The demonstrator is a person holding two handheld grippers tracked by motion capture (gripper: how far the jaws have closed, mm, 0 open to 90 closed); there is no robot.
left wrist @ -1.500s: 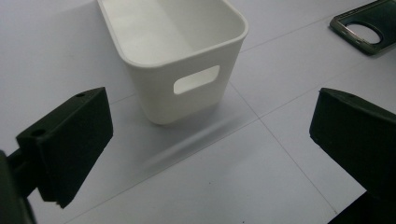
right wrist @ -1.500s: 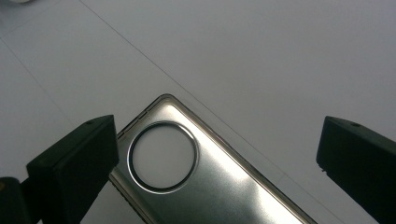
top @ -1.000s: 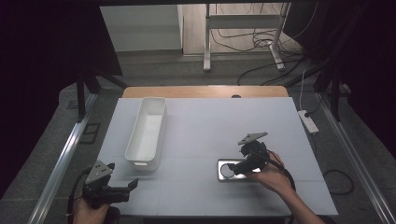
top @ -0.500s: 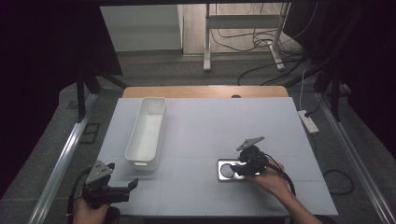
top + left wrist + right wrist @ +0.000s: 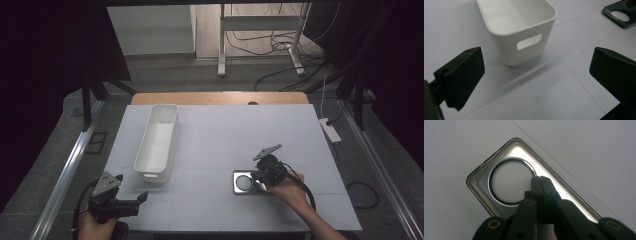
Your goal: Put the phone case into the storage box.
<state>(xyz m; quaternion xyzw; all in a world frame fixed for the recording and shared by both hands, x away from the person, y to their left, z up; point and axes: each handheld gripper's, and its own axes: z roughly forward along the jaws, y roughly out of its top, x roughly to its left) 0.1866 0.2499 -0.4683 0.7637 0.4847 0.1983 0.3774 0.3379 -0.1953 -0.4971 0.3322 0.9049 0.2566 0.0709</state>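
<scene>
While pressed together, right gripper [image 5: 541,180]: jaws just closed, nothing held.
Frame: flat rectangular metal frame with round hole [image 5: 506,182] is overlapped by fingertips.

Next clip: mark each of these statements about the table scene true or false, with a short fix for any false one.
1. The right gripper is shut over the metal frame. True; its jaws have just been closing.
2. The left gripper holds the white bin. False: its jaws stand open, short of the bin.
3. The metal frame lies inside the white bin. False: it lies on the white table, apart from the bin.
4. The white bin has a handle slot in its end wall. True.
</scene>
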